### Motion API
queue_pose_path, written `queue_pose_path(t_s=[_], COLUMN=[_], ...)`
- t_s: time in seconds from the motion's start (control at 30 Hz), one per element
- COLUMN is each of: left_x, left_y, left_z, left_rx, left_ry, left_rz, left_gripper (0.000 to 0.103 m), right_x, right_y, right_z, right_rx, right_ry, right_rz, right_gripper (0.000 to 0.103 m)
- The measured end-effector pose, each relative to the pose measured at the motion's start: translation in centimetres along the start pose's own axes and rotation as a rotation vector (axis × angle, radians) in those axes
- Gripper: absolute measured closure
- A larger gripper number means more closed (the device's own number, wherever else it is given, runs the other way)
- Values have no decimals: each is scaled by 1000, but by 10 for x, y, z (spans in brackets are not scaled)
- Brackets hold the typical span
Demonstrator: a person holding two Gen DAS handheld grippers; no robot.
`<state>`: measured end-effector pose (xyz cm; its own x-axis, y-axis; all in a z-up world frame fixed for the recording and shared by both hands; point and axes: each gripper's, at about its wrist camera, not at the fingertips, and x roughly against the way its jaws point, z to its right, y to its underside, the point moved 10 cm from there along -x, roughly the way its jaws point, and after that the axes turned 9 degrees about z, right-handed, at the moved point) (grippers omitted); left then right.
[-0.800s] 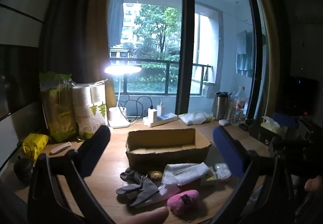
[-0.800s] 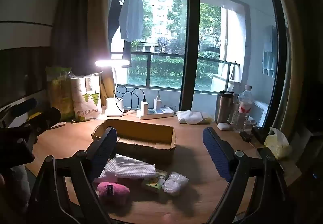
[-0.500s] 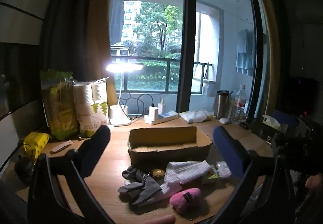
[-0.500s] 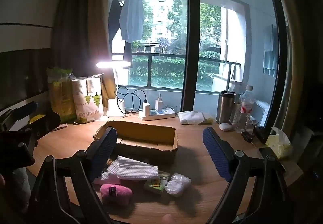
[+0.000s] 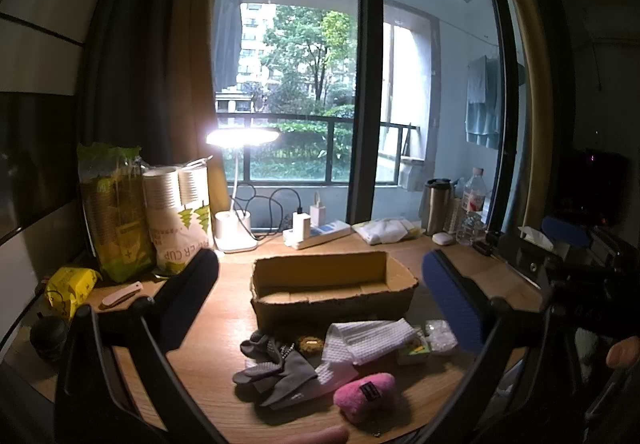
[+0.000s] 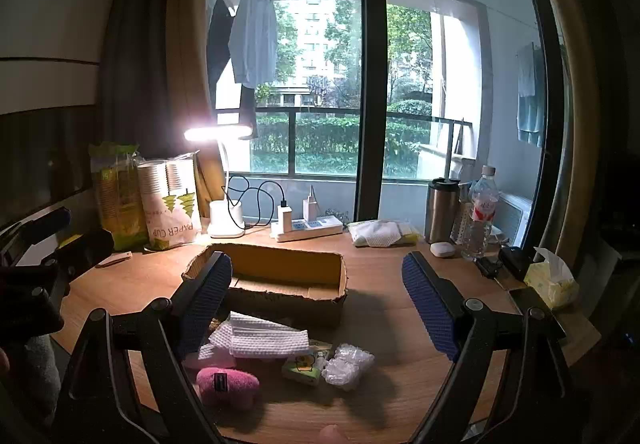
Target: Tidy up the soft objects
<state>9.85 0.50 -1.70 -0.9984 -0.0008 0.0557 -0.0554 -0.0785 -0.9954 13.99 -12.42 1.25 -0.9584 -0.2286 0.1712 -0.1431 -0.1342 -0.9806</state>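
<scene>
An empty cardboard box lies mid-table. In front of it sit grey gloves, a folded white waffle cloth, a pink fuzzy pouch, a small green-yellow pack and a crinkly clear bag. My left gripper hangs open above these things, nothing between its fingers. My right gripper is open too, over the table in front of the box, and holds nothing.
At the back stand a lit desk lamp, paper cup sleeves, a green bag, a power strip, a folded white cloth, a steel flask and a water bottle. A tissue pack lies right.
Both views have shifted slightly; the box and soft things sit a little higher and nearer the frame centre. Both grippers stay wide open and nothing on the table has moved.
</scene>
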Motion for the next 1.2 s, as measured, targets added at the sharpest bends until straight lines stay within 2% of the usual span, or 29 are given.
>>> queue_pose_path(t_s=[1.2], left_x=[1], left_y=[2], left_z=[3], left_rx=[-3], left_ry=[0], left_rz=[-5], left_gripper=[0], right_x=[-2], right_y=[4], right_z=[2], right_rx=[-13], right_ry=[-4], right_rz=[-16], right_gripper=[14])
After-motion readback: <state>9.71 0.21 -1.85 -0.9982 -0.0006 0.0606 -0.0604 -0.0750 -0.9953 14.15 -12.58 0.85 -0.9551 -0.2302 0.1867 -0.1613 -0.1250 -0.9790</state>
